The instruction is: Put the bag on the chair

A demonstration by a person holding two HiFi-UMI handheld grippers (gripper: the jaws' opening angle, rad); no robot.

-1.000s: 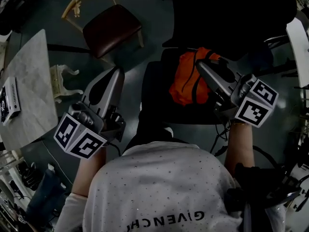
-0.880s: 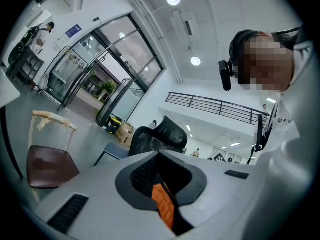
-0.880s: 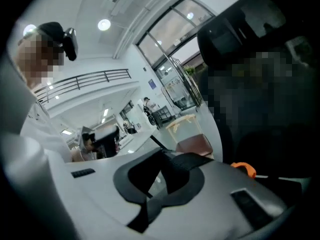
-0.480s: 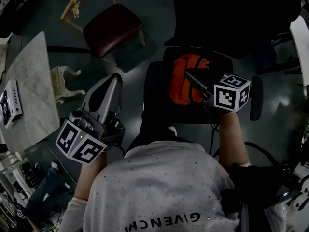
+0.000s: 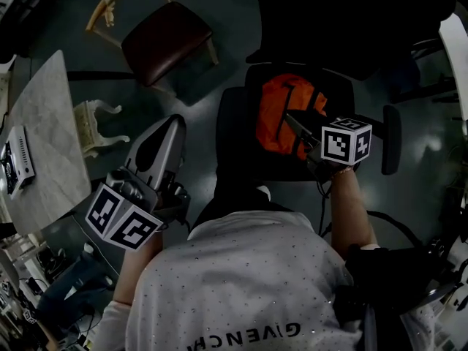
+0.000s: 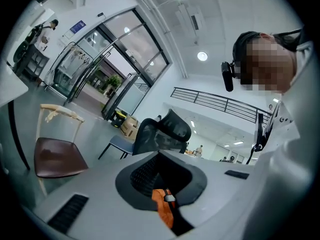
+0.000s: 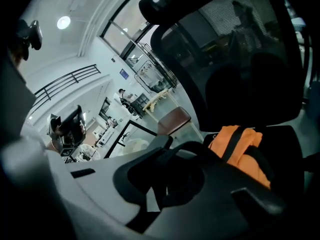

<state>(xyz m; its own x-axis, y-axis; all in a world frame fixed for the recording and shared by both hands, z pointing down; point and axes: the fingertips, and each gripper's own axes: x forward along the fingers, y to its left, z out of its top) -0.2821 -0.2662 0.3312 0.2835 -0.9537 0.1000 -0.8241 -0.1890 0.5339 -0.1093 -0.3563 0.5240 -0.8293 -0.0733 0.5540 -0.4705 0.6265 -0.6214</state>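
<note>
Orange against a black seat, the bag [image 5: 281, 112] lies on the chair [image 5: 232, 148], a black office chair with armrests right in front of the person, its dark backrest rising beyond. The right gripper [image 5: 292, 123] points down onto the bag, its jaws together and pinched on one of the bag's black straps; its own view shows the orange cloth just beyond the jaws. The left gripper [image 5: 174, 123] hangs beside the chair, off the seat's left edge and apart from the bag, jaws together with nothing held between them; a strip of orange shows past them in its view. Farther off on the grey floor stands a wooden chair [image 5: 164, 41] with a brown seat, and a marble table [image 5: 44, 108] at the left carries a small device [image 5: 16, 158].
</note>
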